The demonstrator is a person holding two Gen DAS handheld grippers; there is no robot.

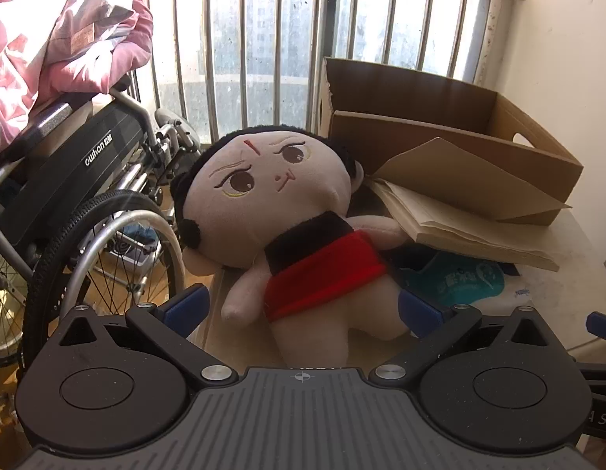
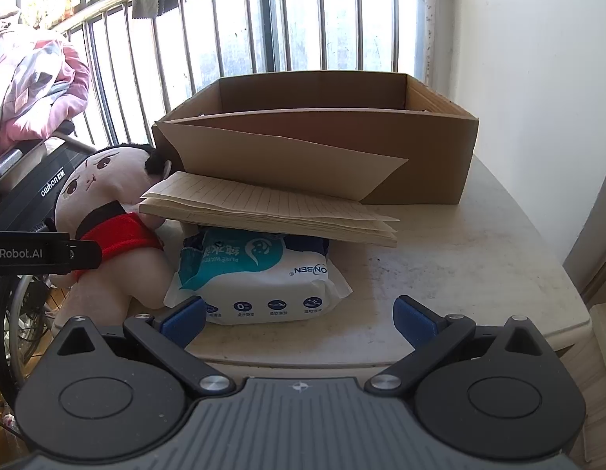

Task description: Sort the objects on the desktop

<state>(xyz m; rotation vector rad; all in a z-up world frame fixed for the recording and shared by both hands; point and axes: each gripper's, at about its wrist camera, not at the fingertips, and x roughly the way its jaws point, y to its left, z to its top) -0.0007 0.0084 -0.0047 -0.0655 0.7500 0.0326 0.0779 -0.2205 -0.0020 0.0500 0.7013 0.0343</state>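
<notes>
A plush doll (image 1: pixel 287 211) with black hair and a red skirt lies on the table's left side; its legs reach between the wide-apart pads of my open left gripper (image 1: pixel 303 309), untouched. An open lined notebook (image 2: pixel 271 207) rests on a wet-wipes pack (image 2: pixel 260 278) and leans toward the open cardboard box (image 2: pixel 322 133). My right gripper (image 2: pixel 299 317) stands open just before the wipes pack, nothing between its pads. The doll (image 2: pixel 107 211) also shows at the left of the right wrist view, with the left gripper's body (image 2: pixel 40 252) in front of it.
A folded wheelchair (image 1: pixel 87 196) with a pink quilt (image 1: pixel 56 31) piled on it stands left of the beige table (image 2: pixel 479 258). A metal window railing (image 1: pixel 263 39) runs behind. A white wall (image 2: pixel 538 58) is on the right. The table's right part is bare.
</notes>
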